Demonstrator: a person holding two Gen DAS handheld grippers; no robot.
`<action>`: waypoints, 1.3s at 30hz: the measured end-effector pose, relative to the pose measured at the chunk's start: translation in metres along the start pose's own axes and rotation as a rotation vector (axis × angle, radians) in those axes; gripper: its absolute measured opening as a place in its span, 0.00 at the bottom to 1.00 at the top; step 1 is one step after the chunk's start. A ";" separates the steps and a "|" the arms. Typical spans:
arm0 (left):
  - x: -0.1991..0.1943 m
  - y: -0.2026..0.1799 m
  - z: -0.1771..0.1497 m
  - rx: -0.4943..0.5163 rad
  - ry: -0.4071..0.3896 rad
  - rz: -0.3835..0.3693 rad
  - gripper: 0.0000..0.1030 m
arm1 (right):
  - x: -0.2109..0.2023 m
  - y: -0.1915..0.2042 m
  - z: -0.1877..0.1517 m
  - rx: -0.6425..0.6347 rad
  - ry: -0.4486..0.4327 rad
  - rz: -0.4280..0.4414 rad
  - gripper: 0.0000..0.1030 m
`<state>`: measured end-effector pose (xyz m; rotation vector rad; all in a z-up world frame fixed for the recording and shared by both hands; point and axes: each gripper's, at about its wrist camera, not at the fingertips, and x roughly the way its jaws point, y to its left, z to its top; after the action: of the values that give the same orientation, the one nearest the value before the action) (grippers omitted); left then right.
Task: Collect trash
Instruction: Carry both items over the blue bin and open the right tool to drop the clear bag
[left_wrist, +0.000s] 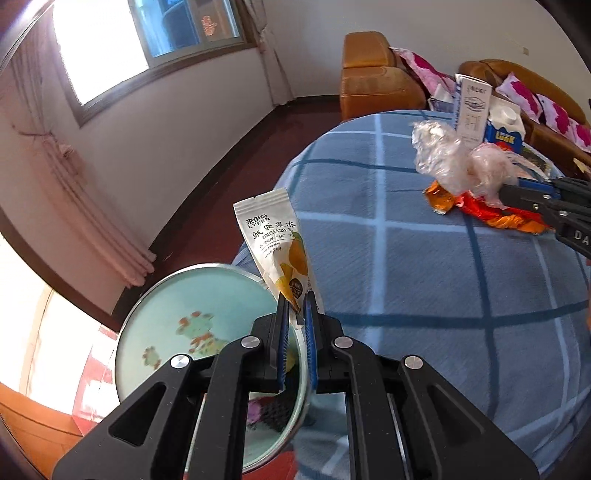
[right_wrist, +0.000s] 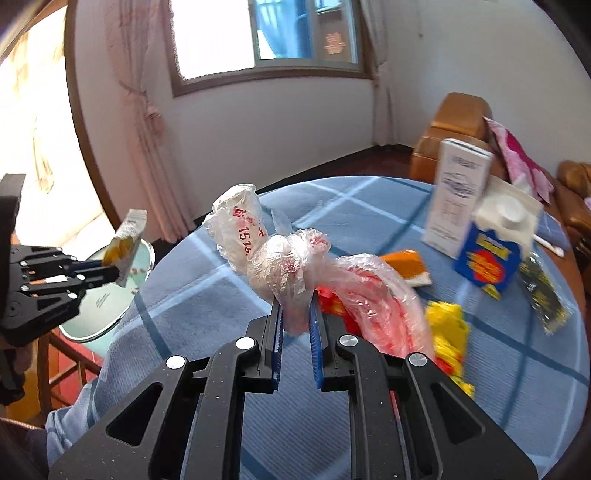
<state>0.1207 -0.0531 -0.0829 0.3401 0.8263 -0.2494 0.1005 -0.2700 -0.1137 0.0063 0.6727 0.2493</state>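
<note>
The left hand-held gripper (left_wrist: 297, 308) clamps a jelly packet (left_wrist: 275, 243) beside the tabletop (left_wrist: 406, 295); the right hand-held gripper (right_wrist: 295, 314) clamps a plastic bag (right_wrist: 280, 266). Wrappers (right_wrist: 447, 332) and cartons (right_wrist: 487, 254) remain on it.

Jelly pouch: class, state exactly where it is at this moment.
The jelly pouch is pinched by its lower end in the left gripper, held upright past the table's left edge, above the round tray.
</note>
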 end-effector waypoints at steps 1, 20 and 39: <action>-0.001 0.005 -0.003 -0.007 0.003 0.007 0.08 | 0.003 0.003 0.001 -0.011 0.003 0.004 0.13; -0.013 0.074 -0.052 -0.075 0.040 0.124 0.08 | 0.047 0.088 0.023 -0.241 0.048 0.102 0.13; -0.008 0.104 -0.074 -0.107 0.077 0.159 0.08 | 0.072 0.147 0.026 -0.436 0.067 0.164 0.13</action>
<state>0.1015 0.0723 -0.1028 0.3147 0.8803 -0.0440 0.1377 -0.1092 -0.1246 -0.3664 0.6738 0.5520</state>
